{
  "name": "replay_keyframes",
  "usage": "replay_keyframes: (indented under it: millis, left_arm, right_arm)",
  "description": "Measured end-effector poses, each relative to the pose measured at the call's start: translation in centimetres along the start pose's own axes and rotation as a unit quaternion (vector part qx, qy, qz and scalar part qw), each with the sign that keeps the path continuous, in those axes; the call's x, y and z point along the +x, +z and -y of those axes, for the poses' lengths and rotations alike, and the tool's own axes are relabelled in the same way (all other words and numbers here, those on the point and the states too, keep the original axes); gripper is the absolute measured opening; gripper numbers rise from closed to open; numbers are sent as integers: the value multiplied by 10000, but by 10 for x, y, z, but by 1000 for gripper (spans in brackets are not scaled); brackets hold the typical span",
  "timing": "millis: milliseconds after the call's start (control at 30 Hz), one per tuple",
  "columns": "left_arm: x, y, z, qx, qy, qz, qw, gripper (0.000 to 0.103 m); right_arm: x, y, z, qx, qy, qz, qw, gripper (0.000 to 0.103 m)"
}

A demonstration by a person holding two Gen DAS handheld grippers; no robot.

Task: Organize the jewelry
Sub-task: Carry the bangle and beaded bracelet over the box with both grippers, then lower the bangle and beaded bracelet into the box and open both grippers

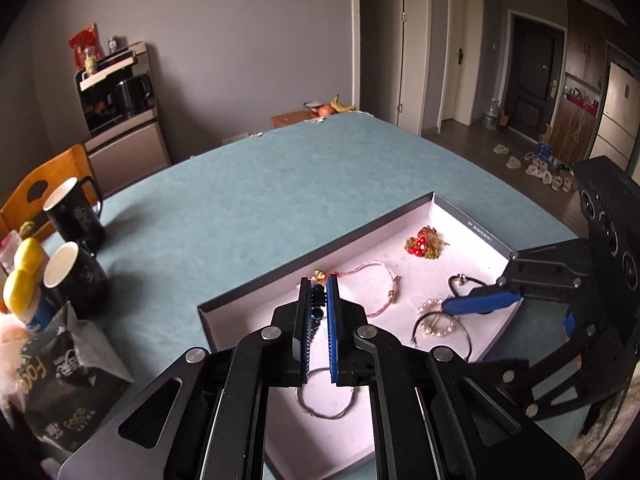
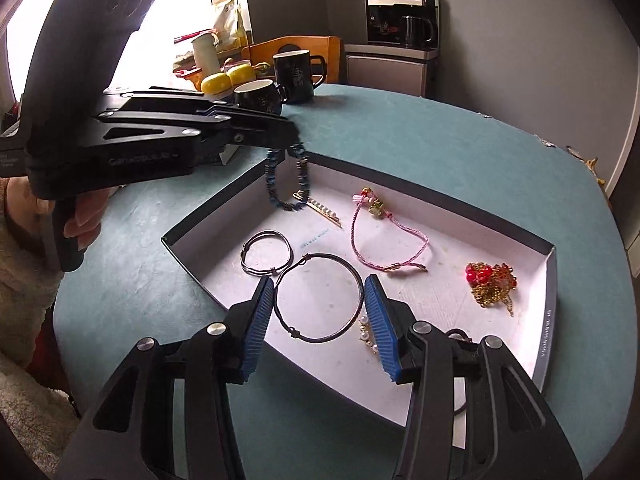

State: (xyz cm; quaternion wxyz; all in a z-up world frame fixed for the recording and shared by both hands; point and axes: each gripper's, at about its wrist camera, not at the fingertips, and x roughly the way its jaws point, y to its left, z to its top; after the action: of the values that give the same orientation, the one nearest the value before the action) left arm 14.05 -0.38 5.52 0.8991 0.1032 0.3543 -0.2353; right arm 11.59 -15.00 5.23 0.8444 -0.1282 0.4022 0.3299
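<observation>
Nearest us, the right hand-held gripper (image 2: 319,308) hangs released, jaws apart over a black cord bangle (image 2: 318,298) on the box floor. Left hand-held gripper (image 1: 319,304) is clenched on a dark blue bead bracelet (image 2: 286,178), dangling above the shallow box (image 2: 550,276). Also lying loose: pink cord bracelet (image 2: 384,236), red-and-gold chain cluster (image 2: 490,282), grey double bangle (image 2: 266,254), pearl hairpin (image 2: 320,206). We judge sorting barely begun. Low walls fence the box; teal desk (image 1: 260,184) lies open beyond, mugs (image 1: 76,208) left.

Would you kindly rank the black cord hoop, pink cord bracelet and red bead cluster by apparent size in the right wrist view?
1. Black cord hoop
2. Pink cord bracelet; close, and the hoop lies nearer the camera, so unsure.
3. Red bead cluster
</observation>
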Motion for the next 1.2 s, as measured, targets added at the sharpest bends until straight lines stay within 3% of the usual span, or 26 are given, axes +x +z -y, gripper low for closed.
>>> replay_keyframes:
  millis: [100,267,467,1100,1200]
  left_arm:
    - [17,0,-7,-156,-170,-163,9996,7]
    - [45,-16,-23,-333,-2,-736,9967,7]
    - [44,-28,-32,-380,102,-955,9946,7]
    - [60,-32,-46,-555,321,-1104,9918,8]
    - [58,-31,-42,-516,286,-1077,9924,17]
  right_arm:
    - [10,1,-1,-54,70,-175,9998,47]
    - [25,3,-2,-160,124,-494,9986,47]
    - [34,5,-4,-253,102,-647,9975,47]
    - [49,15,-9,-246,161,-820,9962,47]
    - [49,15,-10,-248,142,-821,9962,47]
